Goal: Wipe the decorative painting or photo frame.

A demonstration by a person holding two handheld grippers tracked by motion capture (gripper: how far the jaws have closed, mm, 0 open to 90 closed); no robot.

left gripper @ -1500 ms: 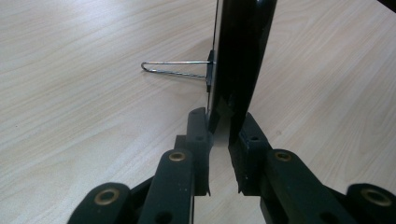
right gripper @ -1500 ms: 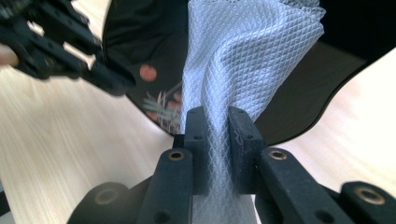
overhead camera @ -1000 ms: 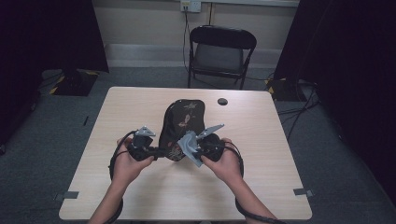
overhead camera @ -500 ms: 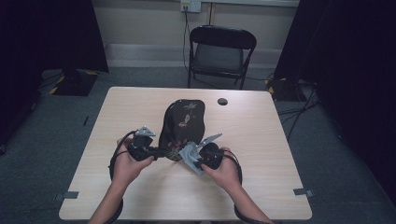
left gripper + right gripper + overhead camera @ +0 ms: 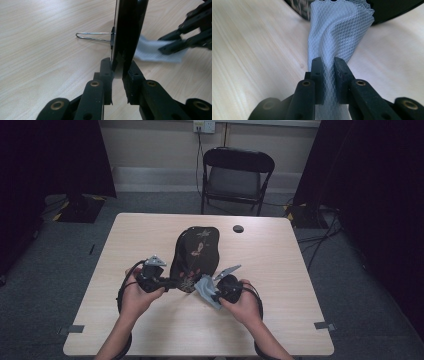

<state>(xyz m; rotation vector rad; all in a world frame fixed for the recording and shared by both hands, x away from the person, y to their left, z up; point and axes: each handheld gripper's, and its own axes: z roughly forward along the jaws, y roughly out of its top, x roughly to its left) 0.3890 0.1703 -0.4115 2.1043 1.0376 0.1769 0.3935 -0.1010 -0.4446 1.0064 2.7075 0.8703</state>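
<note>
**Operator:** Report the position of the black panel.

**Inspector:** The black panel (image 5: 196,251), decorated with a floral pattern, sits near the middle of the bench (image 5: 280,270). In the high view it extends away from the person, with its near end between the two hands. In the left gripper view the panel (image 5: 130,30) appears edge-on and upright, and a thin wire stand (image 5: 93,36) projects from its back, lying just above the bench surface.

**Operator:** State of the left gripper?

**Inspector:** The left gripper (image 5: 150,277) is held in the person's left hand at the near left edge of the panel. Its fingers (image 5: 106,70) are closed on the panel's lower edge, one pad on each face.

**Operator:** And the right gripper?

**Inspector:** The right gripper (image 5: 222,287) is held in the right hand, just beside the panel's near right corner. Its fingers (image 5: 318,72) are clamped on a light blue-grey mesh cloth (image 5: 337,32). The cloth (image 5: 206,290) bunches between the pads and fans out beyond them toward the panel's dark edge (image 5: 392,10). Contact between cloth and panel cannot be confirmed.

**Operator:** Other items?

**Inspector:** A small dark round object (image 5: 238,228) lies on the bench beyond the panel. A black folding chair (image 5: 235,177) stands behind the bench.
</note>
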